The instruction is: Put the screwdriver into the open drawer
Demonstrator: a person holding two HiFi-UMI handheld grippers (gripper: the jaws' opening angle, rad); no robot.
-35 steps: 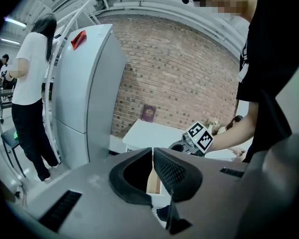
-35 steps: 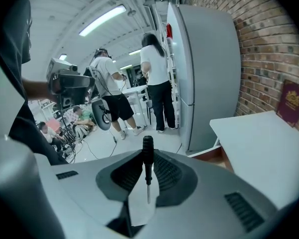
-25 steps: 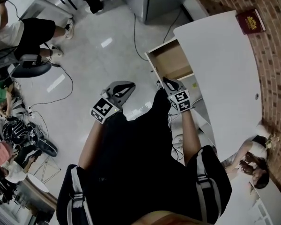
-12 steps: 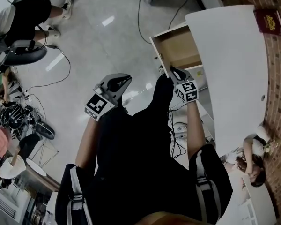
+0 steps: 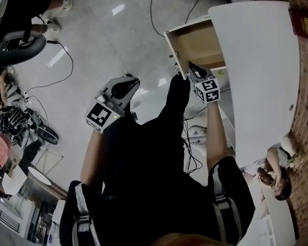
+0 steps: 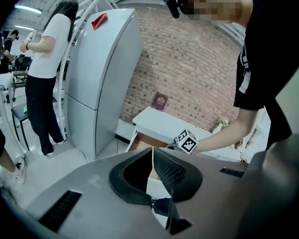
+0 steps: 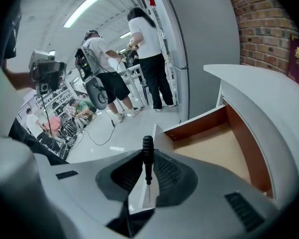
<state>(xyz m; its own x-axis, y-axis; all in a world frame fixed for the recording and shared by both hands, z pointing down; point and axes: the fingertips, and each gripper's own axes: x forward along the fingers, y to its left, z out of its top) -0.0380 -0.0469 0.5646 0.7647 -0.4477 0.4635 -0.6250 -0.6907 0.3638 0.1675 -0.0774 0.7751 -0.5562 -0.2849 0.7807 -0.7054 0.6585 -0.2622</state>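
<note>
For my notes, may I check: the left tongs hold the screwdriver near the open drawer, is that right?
Not quite: it is the right tongs that hold the screwdriver near the open drawer, as the right gripper view shows. The left tongs are shut on nothing.

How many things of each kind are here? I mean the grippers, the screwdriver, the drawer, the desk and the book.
grippers: 2, the left gripper and the right gripper
screwdriver: 1
drawer: 1
desk: 1
book: 1
total: 6
</note>
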